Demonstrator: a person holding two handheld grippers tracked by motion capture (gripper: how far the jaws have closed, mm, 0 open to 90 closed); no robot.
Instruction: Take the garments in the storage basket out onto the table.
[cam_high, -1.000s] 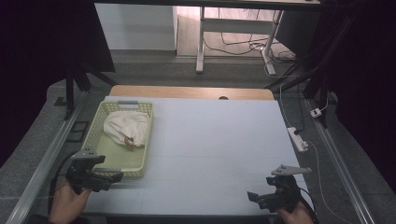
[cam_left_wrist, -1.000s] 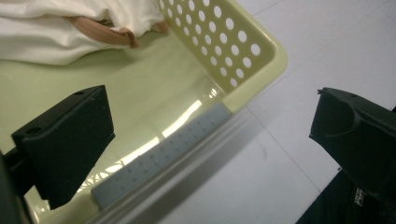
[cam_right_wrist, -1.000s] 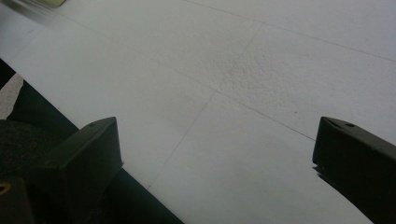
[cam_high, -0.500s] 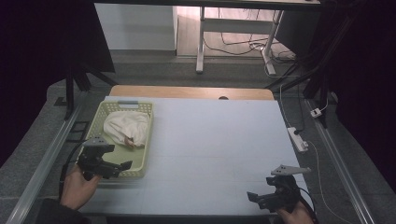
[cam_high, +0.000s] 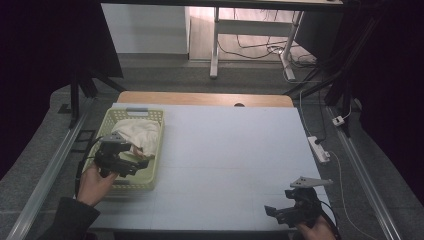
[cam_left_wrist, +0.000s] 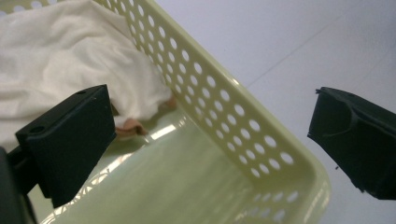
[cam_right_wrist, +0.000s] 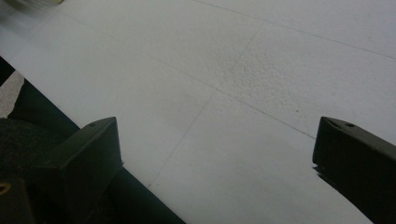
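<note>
A pale green perforated basket (cam_high: 156, 161) stands at the table's left and holds a crumpled white cloth (cam_high: 141, 132). My left gripper (cam_high: 131, 162) hovers over the basket's near half, open, its jaws wide apart with nothing between them. In the left gripper view the jaws straddle the basket's right wall (cam_left_wrist: 224, 100), the white cloth (cam_left_wrist: 60, 65) lies at upper left, and a small tan piece (cam_left_wrist: 128, 126) peeks from under its edge. My right gripper (cam_high: 285, 212) rests low near the table's front right edge, open and empty over the bare white surface (cam_right_wrist: 233, 84).
The white table top (cam_high: 235, 150) stretches between the basket and my right gripper. A wooden strip (cam_high: 200, 98) runs along the far edge. A white power strip (cam_high: 320, 149) lies off the right side. The table's front edge (cam_right_wrist: 140, 186) is close under the right gripper.
My left gripper has moved up from the basket's near left corner and forward over the basket, toward the cloth. The right gripper has stayed in place.
</note>
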